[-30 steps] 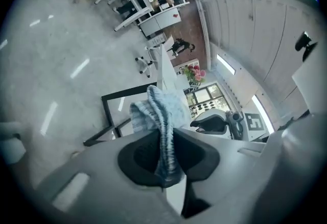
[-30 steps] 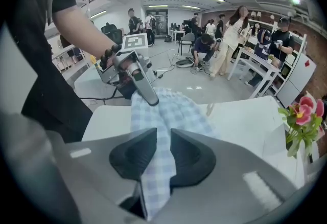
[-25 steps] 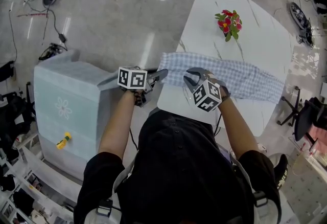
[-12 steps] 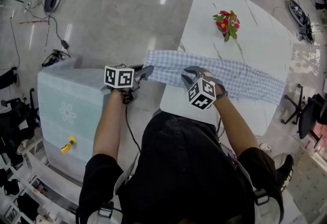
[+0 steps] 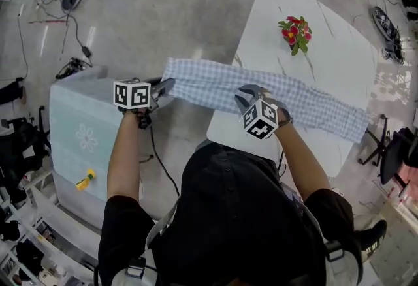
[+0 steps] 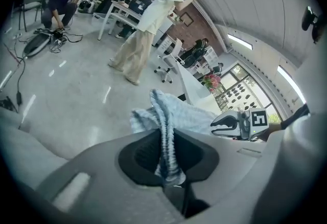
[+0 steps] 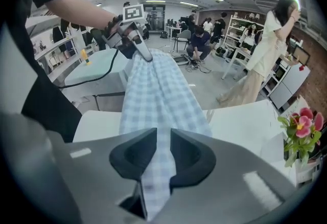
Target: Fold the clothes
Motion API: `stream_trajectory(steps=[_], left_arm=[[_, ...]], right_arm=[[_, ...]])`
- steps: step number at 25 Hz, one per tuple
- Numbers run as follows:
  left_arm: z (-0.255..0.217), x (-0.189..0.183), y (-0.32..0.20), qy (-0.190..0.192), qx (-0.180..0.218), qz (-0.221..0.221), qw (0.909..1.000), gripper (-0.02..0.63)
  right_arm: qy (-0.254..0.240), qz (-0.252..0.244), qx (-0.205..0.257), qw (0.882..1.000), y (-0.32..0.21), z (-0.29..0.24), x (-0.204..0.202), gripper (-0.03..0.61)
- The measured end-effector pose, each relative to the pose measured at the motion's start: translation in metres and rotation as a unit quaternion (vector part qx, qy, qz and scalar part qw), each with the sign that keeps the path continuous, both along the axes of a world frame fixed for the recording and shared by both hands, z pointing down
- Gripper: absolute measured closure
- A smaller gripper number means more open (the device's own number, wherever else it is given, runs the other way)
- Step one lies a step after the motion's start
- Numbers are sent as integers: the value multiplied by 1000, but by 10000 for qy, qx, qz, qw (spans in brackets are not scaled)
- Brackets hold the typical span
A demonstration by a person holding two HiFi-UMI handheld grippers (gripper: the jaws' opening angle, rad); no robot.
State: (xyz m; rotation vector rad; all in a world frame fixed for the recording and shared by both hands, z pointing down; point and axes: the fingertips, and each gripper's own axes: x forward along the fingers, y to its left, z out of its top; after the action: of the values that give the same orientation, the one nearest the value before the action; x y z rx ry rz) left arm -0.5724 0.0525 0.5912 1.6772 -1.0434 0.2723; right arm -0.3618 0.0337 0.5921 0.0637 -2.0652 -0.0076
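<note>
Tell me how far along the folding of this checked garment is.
Early. Done: both grippers have their hold, the left gripper shut on one end of the checked garment out past the edge of the table, the right gripper shut on it partway along. In hand: it is stretched into a long band between them. Left: no crosswise fold shows, so the folding itself remains.

Blue-and-white checked garment [image 5: 261, 96], bunched lengthwise, stretches from the white table [image 5: 339, 56] past its edge.

- Bare worktop [image 5: 330, 63] lies free between flowers [image 5: 295, 31] and cloth [image 5: 307, 105].
- The cloth stretches across the gap from worktop to cabinet [image 5: 78, 138], barring it.
- Open floor [image 5: 163, 17] lies beyond.
</note>
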Motion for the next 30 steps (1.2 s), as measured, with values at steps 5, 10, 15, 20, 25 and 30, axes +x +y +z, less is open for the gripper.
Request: stream_trajectory(steps=[5,10,15,20,25,30], left_arm=[[-6,4,-1,219,125,-77,9997,561],[-5,7,-2,257,132,-124,9995,561],[-7,16,-7,91,137,-64,9998,561],[-10,22,-9,-267,10,-100,9996,565],[-22,29,-6,-1273,-115,-38,9918,566],[-55,42,-1,-1938,-180,-171,9807,566]], right_arm=[[35,-3,61,10000,-1,5,-5,489],[8,29,58,10000,-3,5,-5,489],[-26,84,117,9999,-8,2,-2,489],[-137,121,176,9997,-13,-2,2,489],[-263,123,267,9992,-17,-3,3,493],[-431,27,297,9986,-17,-11,10,517]])
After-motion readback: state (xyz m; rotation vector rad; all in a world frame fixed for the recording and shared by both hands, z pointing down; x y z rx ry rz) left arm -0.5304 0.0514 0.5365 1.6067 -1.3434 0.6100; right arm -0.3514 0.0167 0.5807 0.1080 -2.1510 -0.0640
